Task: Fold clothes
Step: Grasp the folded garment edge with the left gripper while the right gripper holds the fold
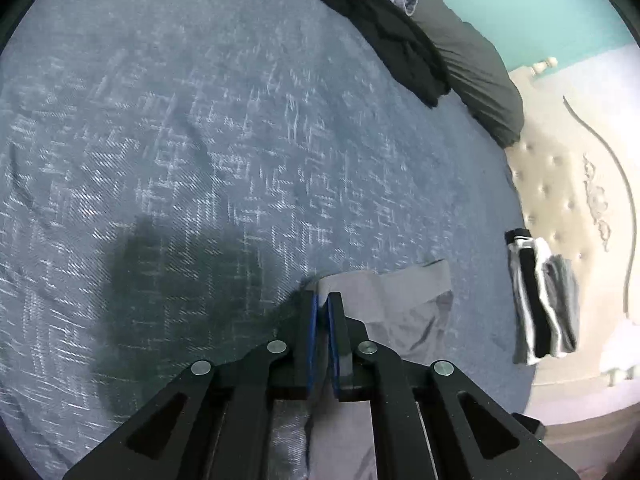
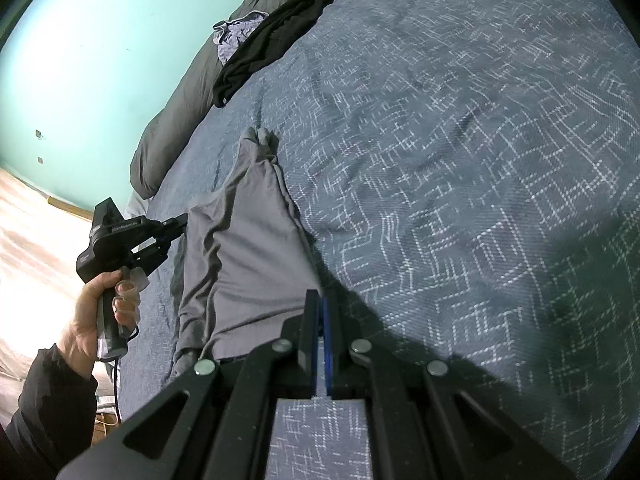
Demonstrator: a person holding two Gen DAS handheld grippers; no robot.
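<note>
1. Blue patterned bedspread point(image 1: 200, 140) lies under both your tongs, with a teal wall behind.
2. Your left tongs point(image 1: 322, 300) pinch the waistband edge of the grey garment point(image 1: 400, 300), jaws nearly together.
3. Your right tongs point(image 2: 320, 308) are fully closed at the garment's right near edge; whether they hold cloth I cannot tell.
4. Folded striped clothes point(image 1: 540, 300) sit at the right; a black garment point(image 1: 380, 28) lies far off.

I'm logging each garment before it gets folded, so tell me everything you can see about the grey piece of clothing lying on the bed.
The grey garment is a plain, soft, thin-looking fabric, wrinkled and partly doubled over, lying on the blue patterned bedspread. Its far end is bunched to a narrow point; a flat band runs along one edge. The left tool is closed on a corner of that band. The right tool sits shut at its near edge; whether it pinches cloth is unclear.
</note>
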